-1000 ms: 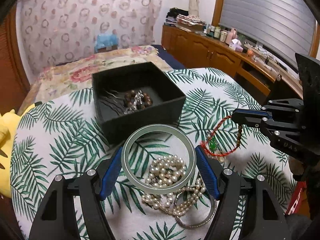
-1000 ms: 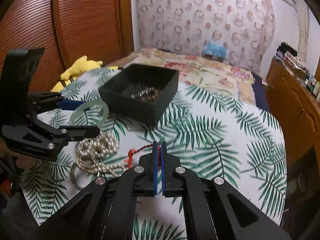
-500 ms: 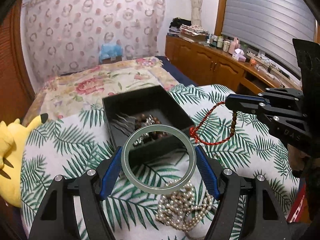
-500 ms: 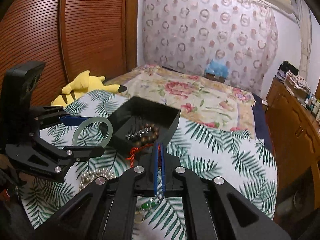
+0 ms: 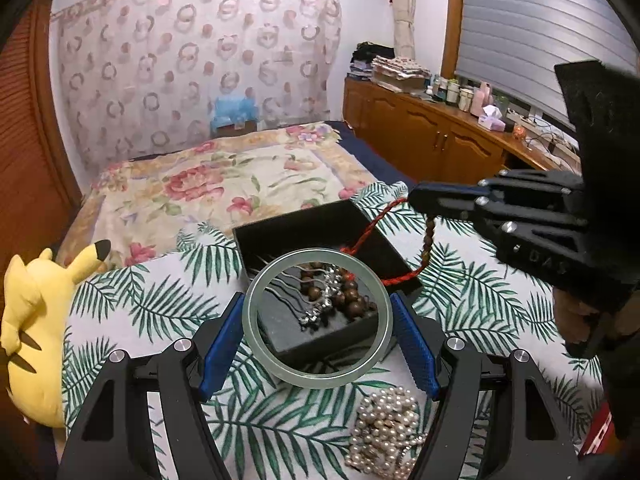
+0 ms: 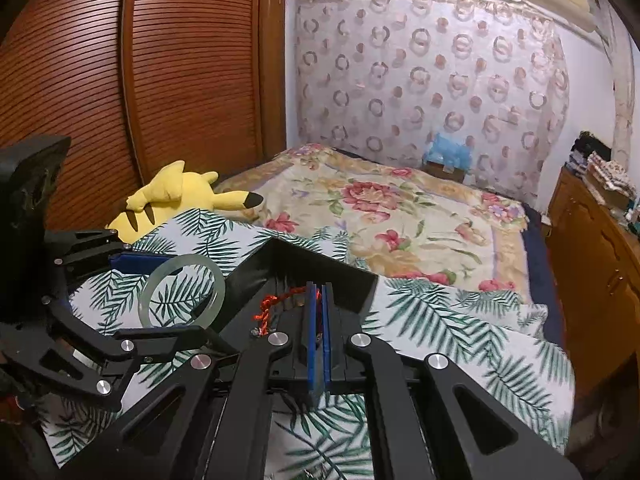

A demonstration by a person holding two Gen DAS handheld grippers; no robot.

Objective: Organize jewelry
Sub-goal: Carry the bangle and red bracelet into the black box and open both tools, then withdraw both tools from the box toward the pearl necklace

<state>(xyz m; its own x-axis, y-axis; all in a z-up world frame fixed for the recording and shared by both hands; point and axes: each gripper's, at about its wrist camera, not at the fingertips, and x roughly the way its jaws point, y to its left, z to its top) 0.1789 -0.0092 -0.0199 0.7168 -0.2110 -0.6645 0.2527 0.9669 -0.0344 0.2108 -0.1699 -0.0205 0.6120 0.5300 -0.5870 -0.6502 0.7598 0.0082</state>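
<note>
My left gripper (image 5: 318, 332) is shut on a pale green jade bangle (image 5: 256, 328), held above the near edge of the black jewelry box (image 5: 304, 224). The bangle also shows in the right wrist view (image 6: 146, 300). My right gripper (image 6: 319, 294) is shut on a red braided cord bracelet (image 6: 266, 308) with brown beads. In the left wrist view the cord (image 5: 370, 228) hangs from the right gripper (image 5: 416, 200) over the box's right side. The box holds brown beads (image 5: 352, 294) and silver pieces (image 5: 320, 304). A pearl necklace (image 5: 388, 428) lies on the leaf-print cloth.
The table has a palm-leaf cloth (image 5: 152, 312). A yellow plush toy (image 5: 36, 320) lies at its left edge. Behind are a floral bed (image 5: 224, 184) and a wooden cabinet (image 5: 440, 140) cluttered with bottles. A wooden sliding door (image 6: 120, 80) stands at the left.
Both grippers have moved forward and up towards the box. The bangle now hangs over the box's near edge and the red cord over its right side. The pearls lie further behind.
</note>
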